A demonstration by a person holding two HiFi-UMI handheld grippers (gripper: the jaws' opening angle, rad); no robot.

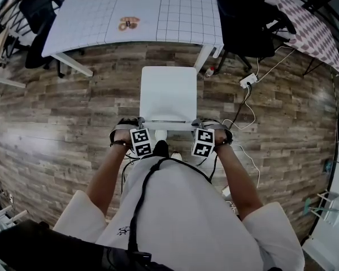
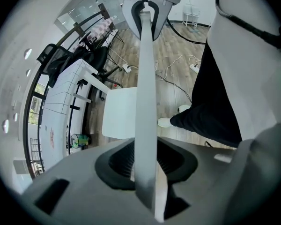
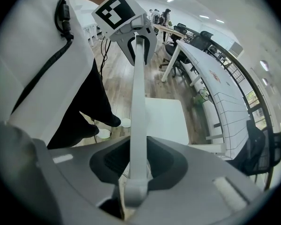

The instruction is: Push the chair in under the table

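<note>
As the white chair (image 1: 168, 92) stands with its seat just beyond the fingers and short of the gridded table (image 1: 90, 21) farther ahead, the left gripper (image 1: 137, 121) clenches the left end of the backrest rail (image 1: 168, 126); the right gripper (image 1: 199, 121) grasps the rail's right end; both point steeply down.

Chair (image 1: 168, 92) just before table (image 1: 90, 16)

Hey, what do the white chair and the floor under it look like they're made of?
Chair: smooth matte white, no grain showing; likely plastic or painted wood. Floor: brown-grey planks with grain and seams; wood or laminate, can't tell which.
</note>
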